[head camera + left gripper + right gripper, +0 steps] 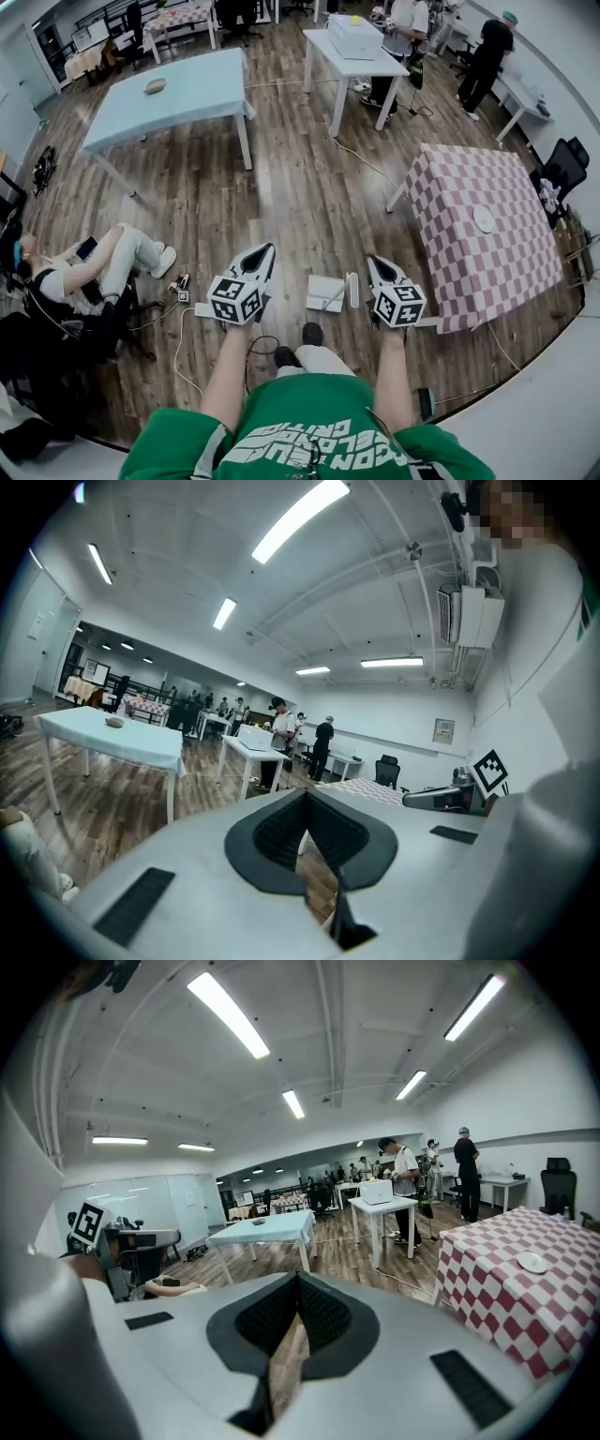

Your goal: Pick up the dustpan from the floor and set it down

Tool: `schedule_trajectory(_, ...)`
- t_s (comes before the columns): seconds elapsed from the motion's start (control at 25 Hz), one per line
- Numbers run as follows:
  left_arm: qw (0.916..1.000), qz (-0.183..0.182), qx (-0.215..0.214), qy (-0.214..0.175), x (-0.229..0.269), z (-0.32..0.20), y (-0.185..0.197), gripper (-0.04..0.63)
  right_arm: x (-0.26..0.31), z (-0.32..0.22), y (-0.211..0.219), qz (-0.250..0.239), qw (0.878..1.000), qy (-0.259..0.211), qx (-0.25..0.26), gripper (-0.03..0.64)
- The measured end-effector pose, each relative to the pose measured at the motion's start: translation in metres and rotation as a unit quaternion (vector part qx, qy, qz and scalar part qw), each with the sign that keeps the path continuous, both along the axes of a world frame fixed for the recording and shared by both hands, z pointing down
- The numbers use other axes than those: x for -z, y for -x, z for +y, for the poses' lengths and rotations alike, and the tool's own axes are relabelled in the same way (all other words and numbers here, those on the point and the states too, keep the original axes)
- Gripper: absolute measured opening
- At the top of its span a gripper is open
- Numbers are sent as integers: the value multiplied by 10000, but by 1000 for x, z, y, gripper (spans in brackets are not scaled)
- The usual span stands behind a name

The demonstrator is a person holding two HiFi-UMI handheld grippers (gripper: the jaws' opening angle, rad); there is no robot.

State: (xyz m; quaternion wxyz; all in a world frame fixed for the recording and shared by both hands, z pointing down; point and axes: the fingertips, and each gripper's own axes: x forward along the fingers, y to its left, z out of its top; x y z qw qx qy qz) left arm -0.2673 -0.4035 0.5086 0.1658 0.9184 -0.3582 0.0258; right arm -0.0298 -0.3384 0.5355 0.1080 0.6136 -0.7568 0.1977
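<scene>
In the head view a white dustpan (324, 292) lies flat on the wooden floor, its pale handle (352, 289) on its right side. It sits between my two grippers and just ahead of my shoe (312, 334). My left gripper (266, 251) hovers to the dustpan's left, jaws together and empty. My right gripper (372, 262) hovers just right of the handle, also shut with nothing in it. Neither touches the dustpan. Both gripper views look out level across the room; the left gripper (306, 795) and the right gripper (298, 1279) each show tips meeting, and the dustpan is out of sight there.
A table with a red-checked cloth (487, 234) stands close on the right. A light blue table (178, 89) and a white table (352, 58) stand farther ahead. A person (94, 267) sits on the floor at left, with cables (180, 342) nearby.
</scene>
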Motion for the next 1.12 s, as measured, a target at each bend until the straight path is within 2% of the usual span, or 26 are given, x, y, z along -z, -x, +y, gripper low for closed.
schedule_trajectory(0.24, 9998, -108, -7, 159, -18, -7, -3, 5, -23, -4, -14, 73, 9995, 305, -49, 8)
schedule_trajectory(0.44, 9991, -289, -33, 295, -38, -12, -7, 5, -66, -11, -24, 234, 9952, 954, -49, 8)
schedule_trajectory(0.84, 9960, -545, -114, 693, -86, -8, -13, 5, -159, -6, -39, 336, 9779, 2061, -106, 8)
schedule_trajectory(1.12, 9937, -663, -176, 885, -109, -13, -26, 5, -219, -14, -44, 255, 9570, 2888, -104, 11)
